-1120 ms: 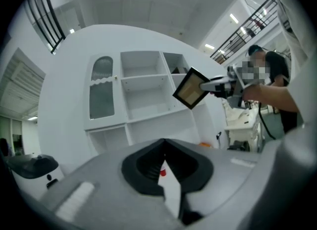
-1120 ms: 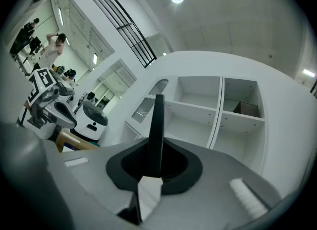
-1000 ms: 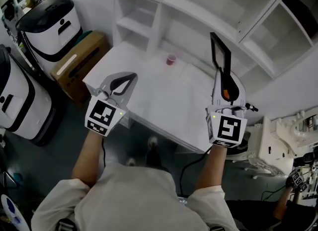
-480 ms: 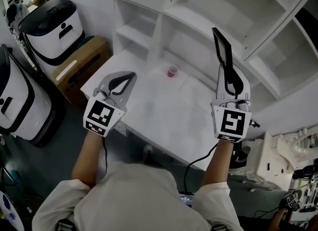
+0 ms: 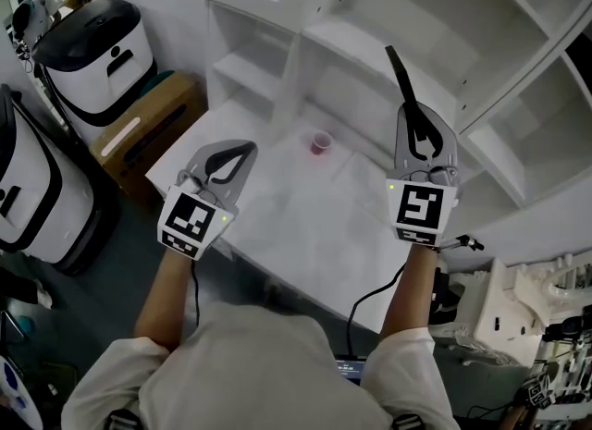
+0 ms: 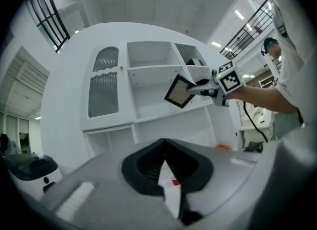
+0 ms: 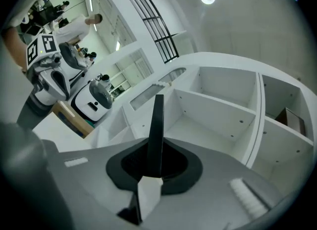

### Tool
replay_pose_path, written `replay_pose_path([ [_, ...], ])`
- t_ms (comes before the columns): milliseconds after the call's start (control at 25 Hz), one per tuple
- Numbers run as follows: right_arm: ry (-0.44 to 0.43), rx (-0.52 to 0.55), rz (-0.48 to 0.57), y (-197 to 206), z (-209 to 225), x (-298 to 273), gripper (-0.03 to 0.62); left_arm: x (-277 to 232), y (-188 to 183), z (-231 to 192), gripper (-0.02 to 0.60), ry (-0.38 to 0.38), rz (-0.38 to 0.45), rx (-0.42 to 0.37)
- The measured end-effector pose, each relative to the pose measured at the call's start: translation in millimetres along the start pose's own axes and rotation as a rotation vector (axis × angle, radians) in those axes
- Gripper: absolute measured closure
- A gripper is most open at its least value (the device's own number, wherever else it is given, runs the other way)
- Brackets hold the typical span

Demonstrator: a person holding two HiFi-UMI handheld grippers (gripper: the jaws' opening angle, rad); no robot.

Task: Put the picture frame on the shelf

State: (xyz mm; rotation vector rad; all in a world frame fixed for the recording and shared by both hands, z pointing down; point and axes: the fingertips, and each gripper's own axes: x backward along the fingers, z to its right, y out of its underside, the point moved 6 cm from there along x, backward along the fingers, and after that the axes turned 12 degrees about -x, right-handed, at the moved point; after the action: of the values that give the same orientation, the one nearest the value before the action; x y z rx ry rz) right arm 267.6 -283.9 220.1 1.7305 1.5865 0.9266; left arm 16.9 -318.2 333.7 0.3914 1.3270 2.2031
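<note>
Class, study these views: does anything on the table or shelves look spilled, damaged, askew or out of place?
Nothing looks spilled or damaged. A small red cup sits alone on the white table. The picture frame is tilted only because the right hand-held gripper grips it.

The frame (image 5: pixel 401 77) was a thin, flat rectangle with a black border and a dull tan panel inside, as the left gripper view showed (image 6: pixel 179 91). It was clamped by one edge in the closed jaws of the right gripper (image 5: pixel 413 116) and stuck out past their tips, off the table and in the air. It was tilted onto a corner like a diamond, and it showed edge-on as a narrow black strip in the right gripper view (image 7: pixel 156 130). The shelf (image 5: pixel 361 44) was a white unit of open compartments split by boards and uprights. The frame hung in front of it, not touching any board.
</note>
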Motion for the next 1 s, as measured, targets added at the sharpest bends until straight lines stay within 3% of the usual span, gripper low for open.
replay_pose_path([
  [560, -0.078, 0.387, -0.19, 17.7, -5.5, -69.9, 0.554, -29.4, 18.2, -3.4, 0.584, -0.003, -0.047, 0.027],
  [1000, -0.084, 0.568, -0.256, 29.8, -16.5, -103.2, 0.551, -41.4, 32.9, -4.6, 0.584, -0.002, -0.074, 0.046],
])
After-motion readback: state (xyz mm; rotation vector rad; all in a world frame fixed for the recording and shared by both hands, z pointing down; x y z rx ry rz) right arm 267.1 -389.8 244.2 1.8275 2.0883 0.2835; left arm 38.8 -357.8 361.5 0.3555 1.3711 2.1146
